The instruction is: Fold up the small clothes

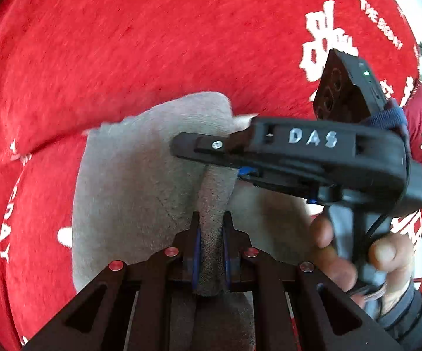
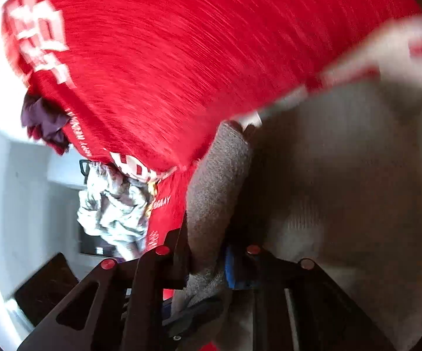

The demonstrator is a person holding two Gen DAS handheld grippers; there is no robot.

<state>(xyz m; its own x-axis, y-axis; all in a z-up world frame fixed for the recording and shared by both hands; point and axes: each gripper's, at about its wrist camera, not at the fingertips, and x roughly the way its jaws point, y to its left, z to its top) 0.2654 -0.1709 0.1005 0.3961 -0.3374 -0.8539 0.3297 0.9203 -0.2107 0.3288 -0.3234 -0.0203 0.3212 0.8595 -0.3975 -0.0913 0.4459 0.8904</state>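
Observation:
A small beige-grey garment [image 1: 140,181] lies on a red cloth with white lettering [image 1: 108,44]. My left gripper [image 1: 211,234] is shut on a grey ribbed band [image 1: 215,193] of the garment, which runs up between its fingers. My right gripper [image 1: 199,146], black and marked DAS, comes in from the right and grips the same garment a little further along. In the right wrist view, my right gripper [image 2: 211,251] is shut on the grey band [image 2: 216,181], with the beige body of the garment [image 2: 342,175] hanging at the right. This view is blurred.
The red cloth [image 2: 181,44] covers the whole surface. At its left edge in the right wrist view lie a dark purple garment [image 2: 44,122] and a crumpled white patterned one [image 2: 114,207], with a white wall and floor beyond. A hand [image 1: 342,251] holds the right gripper's handle.

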